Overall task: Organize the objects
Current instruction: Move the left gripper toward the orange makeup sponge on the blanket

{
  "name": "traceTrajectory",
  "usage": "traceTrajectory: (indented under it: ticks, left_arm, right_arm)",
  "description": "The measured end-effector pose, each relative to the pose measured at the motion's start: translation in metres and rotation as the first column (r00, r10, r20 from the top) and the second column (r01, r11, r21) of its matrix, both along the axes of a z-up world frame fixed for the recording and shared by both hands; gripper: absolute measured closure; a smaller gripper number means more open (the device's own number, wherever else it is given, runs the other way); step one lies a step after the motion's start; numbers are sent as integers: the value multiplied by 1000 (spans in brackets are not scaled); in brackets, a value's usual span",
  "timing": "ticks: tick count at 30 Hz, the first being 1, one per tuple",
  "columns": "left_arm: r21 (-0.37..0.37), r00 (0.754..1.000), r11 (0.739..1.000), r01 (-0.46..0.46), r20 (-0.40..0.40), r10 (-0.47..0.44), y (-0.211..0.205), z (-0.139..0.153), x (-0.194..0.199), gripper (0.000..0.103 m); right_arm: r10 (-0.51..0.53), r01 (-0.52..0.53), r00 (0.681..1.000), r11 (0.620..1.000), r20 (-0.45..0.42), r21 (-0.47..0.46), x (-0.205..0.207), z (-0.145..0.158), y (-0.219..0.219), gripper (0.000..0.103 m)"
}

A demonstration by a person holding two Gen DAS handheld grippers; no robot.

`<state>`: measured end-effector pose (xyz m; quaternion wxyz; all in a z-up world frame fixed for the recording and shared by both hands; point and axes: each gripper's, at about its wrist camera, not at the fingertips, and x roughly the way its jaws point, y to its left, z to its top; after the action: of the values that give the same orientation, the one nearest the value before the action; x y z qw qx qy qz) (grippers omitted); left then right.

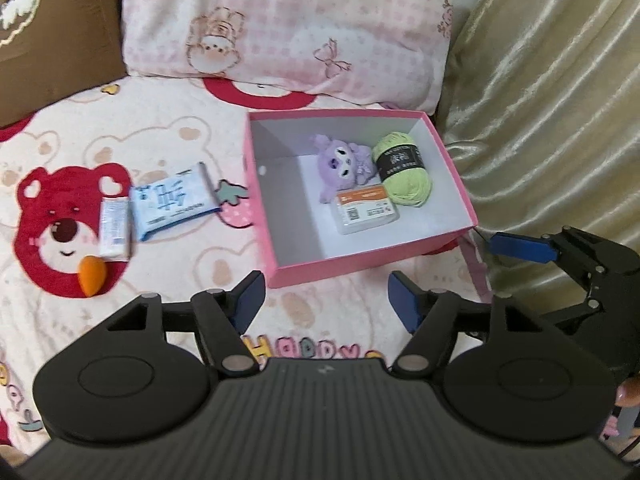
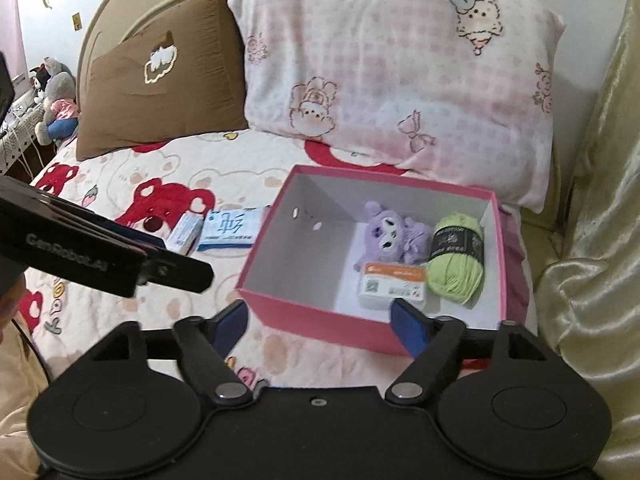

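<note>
I see soft, even daylight, slight motion blur, strong fisheye bending at the edges, glare on the satin curtain point(image 1: 552, 92).

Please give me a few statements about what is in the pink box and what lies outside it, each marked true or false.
1. The green yarn ball lies inside the pink box. True.
2. The orange sponge is in the box. False: it lies on the bedspread, left of the box.
3. The purple plush toy is in the box beside the yarn. True.
4. The left hand-held gripper holds the blue tissue pack. False: it is open and empty; the pack lies on the bed.
5. The white tube lies outside the box. True.
</note>
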<state>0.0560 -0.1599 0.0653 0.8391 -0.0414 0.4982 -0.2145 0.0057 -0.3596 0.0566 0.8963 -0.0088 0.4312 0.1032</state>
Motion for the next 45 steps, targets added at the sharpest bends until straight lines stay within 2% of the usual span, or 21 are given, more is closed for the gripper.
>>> traceTrajectory:
  ticks: [5, 9, 14, 20, 25, 36, 40, 45]
  left_arm:
    - [0, 1000, 1000, 2, 0, -2, 24, 6, -9, 31]
    - [14, 1000, 1000, 8, 9, -8, 40, 10, -13, 22]
    - [3, 1000, 1000, -4, 15, 4, 67, 14, -15, 19]
    - [12, 999, 999, -34, 35, 34, 101, 9, -13, 9]
    - [14, 998, 998, -59, 40, 58, 126, -5, -6, 8]
    - [-31, 995, 996, -83, 47, 84, 165, -39, 13, 8]
    - [-38, 995, 996, -80, 60, 82, 175, -47, 18, 8]
    - [-33, 993, 993, -110, 35, 111, 190, -63, 25, 8]
  right_arm:
    - [43, -43, 999, 999, -9, -13, -8, 3, 18, 12]
    - [82, -82, 997, 997, -10, -15, -13, 9, 34, 12]
    - [140, -140, 990, 990, 4, -18, -14, 18, 57, 12]
    - [200, -199, 980, 980, 13, -20, -6, 23, 86, 12]
    - [256, -257, 966, 966, 25, 5, 3, 19, 112, 12]
    - [377, -378, 924, 926, 58, 2, 30, 0, 166, 12]
    - [422, -422, 904, 906, 74, -11, 36, -10, 185, 12]
    - [439, -441, 895, 897, 81, 19, 46, -31, 201, 12]
